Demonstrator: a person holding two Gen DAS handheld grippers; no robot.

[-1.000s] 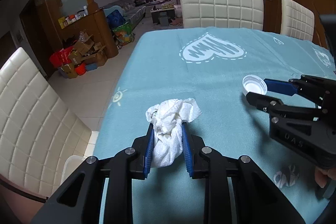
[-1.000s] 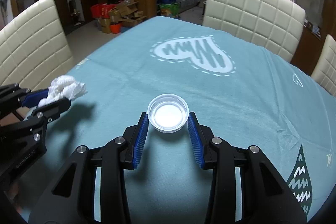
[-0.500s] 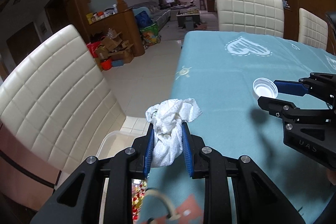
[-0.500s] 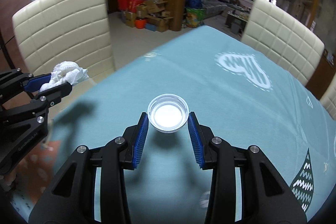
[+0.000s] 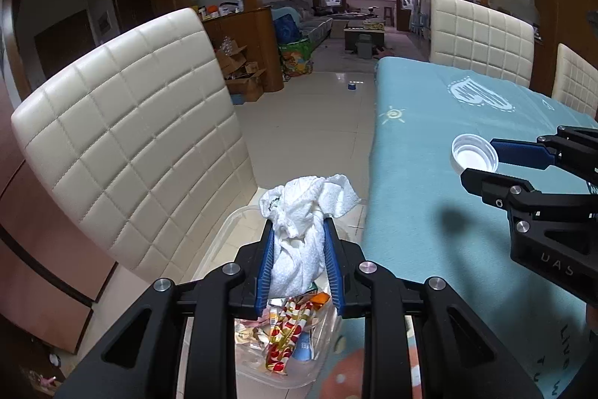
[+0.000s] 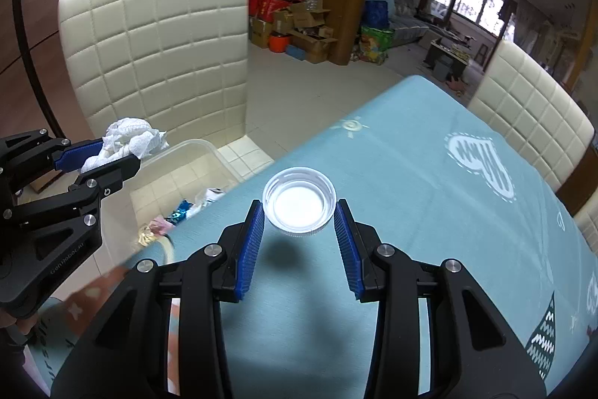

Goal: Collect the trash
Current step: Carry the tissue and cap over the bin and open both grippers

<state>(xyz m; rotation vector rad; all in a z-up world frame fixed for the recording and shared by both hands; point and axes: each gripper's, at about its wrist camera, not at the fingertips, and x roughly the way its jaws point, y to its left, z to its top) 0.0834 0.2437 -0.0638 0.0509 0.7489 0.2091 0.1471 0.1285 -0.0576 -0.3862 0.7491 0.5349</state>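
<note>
At lower centre of the left wrist view, the left tool [image 5: 299,249] clamps a crumpled white tissue [image 5: 302,227] between its blue pads, the wad's long axis running along the fingers and its ruffled end fanning out past the tips toward the top of the frame. Below it, at bottom centre, sits a clear plastic bin [image 5: 224,234] holding colourful wrappers [image 5: 287,328], wedged between a cream quilted chair [image 5: 130,144] at left and the counter under its teal cloth [image 5: 429,144] at right. In the right wrist view, the right tool [image 6: 299,234] grips a white bottle cap [image 6: 299,206] by its ribbed rim at centre frame, the cap's open side facing the camera and its flat disc held clear above the cloth. The left tool appears again at the left edge of that view, its tissue poised over the bin's rim [image 6: 194,146].
</note>
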